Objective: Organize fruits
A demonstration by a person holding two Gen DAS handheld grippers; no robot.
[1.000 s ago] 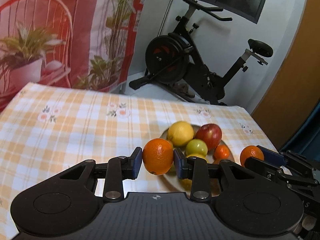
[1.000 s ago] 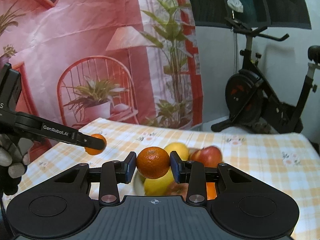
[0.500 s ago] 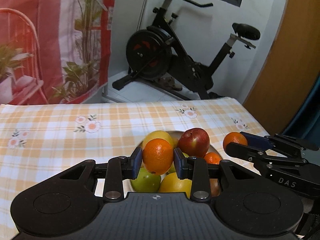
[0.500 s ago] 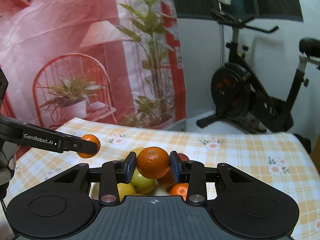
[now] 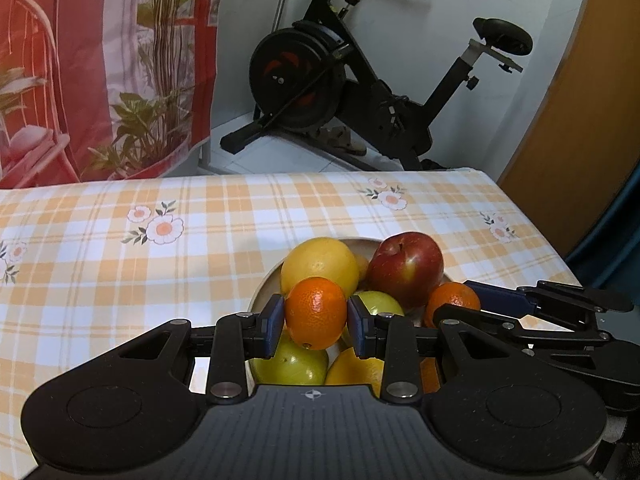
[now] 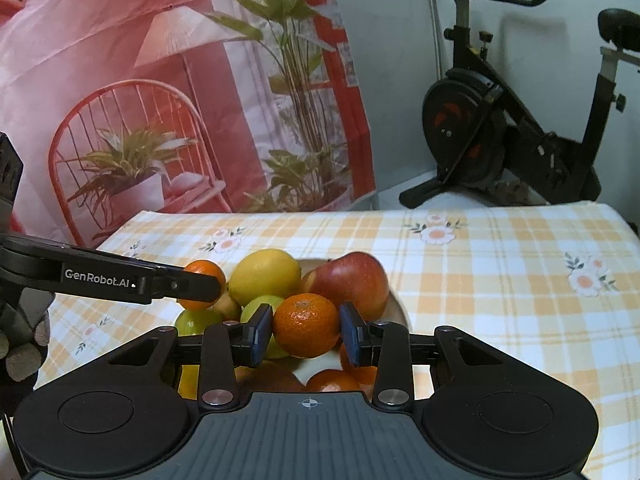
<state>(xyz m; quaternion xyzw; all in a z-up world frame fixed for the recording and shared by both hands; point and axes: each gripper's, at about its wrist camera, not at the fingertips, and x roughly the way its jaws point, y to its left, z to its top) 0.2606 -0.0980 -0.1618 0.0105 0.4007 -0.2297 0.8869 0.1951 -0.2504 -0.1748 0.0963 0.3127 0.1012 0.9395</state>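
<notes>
A white bowl on the checked tablecloth is piled with a yellow lemon, a red apple, green fruits and oranges. My left gripper is shut on a small orange, held just above the near side of the pile. My right gripper is shut on another small orange, also low over the bowl. In the left wrist view the right gripper comes in from the right with its orange. In the right wrist view the left gripper comes in from the left with its orange.
The table carries an orange-and-white checked cloth with flowers. Its far edge and right edge are close behind the bowl. Beyond stand an exercise bike and a red printed curtain. A gloved hand holds the left tool.
Both grippers have come down and closer to the bowl with their oranges still gripped. The fruit pile now sits right under both sets of fingers.
</notes>
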